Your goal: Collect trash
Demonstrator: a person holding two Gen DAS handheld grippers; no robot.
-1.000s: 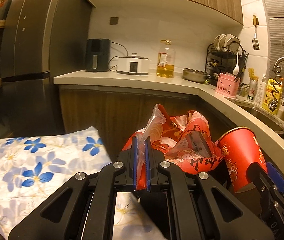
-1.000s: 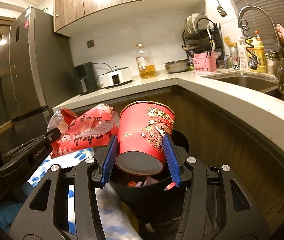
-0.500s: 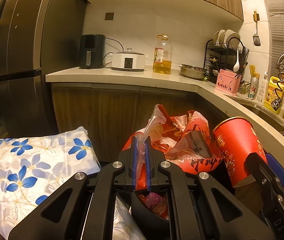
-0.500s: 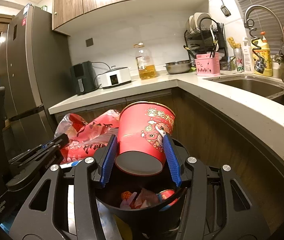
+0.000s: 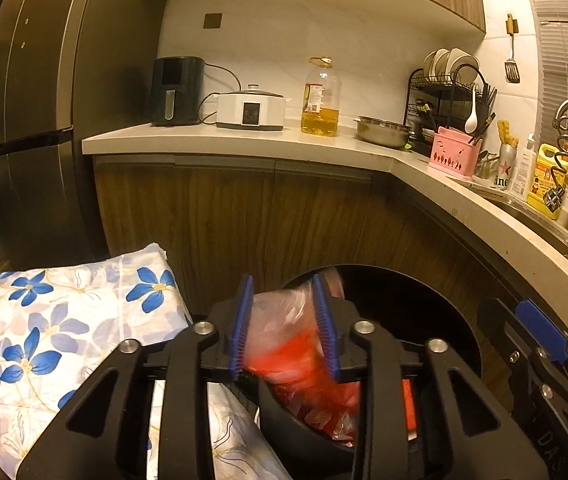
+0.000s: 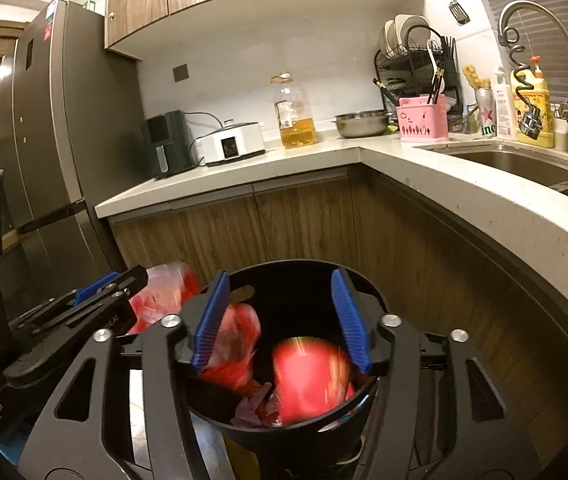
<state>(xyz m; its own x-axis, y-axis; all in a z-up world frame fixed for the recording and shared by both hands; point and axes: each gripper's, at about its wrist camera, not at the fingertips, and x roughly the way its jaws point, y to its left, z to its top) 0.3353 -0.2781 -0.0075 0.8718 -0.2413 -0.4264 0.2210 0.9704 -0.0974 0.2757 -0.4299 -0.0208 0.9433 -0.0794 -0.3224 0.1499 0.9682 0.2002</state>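
My left gripper (image 5: pixel 284 326) hangs over a black trash bin (image 5: pixel 460 320) with its jaws opening. The red plastic bag (image 5: pixel 296 352), blurred, slips down between the pads into the bin. In the right wrist view my right gripper (image 6: pixel 280 320) is above the same bin (image 6: pixel 284 267), its jaws also opening. The red paper cup (image 6: pixel 310 380), blurred, has left the pads and is dropping inside the bin. The bag (image 6: pixel 232 344) hangs over the bin's left side below the left gripper (image 6: pixel 124 284). Other scraps lie at the bin's bottom.
A blue-flowered cloth (image 5: pixel 44 320) lies left of the bin. Wooden cabinets (image 6: pixel 304 224) under an L-shaped counter (image 6: pixel 464 184) close in behind and to the right. A dark fridge (image 6: pixel 56 140) stands left. The counter holds an oil bottle (image 6: pixel 294 114), cookers, dish rack and sink (image 6: pixel 504 160).
Both grippers have opened. The red bag has slid down from the left pads and the red cup has fallen from the right pads into the bin. Both hands moved slightly forward over it.
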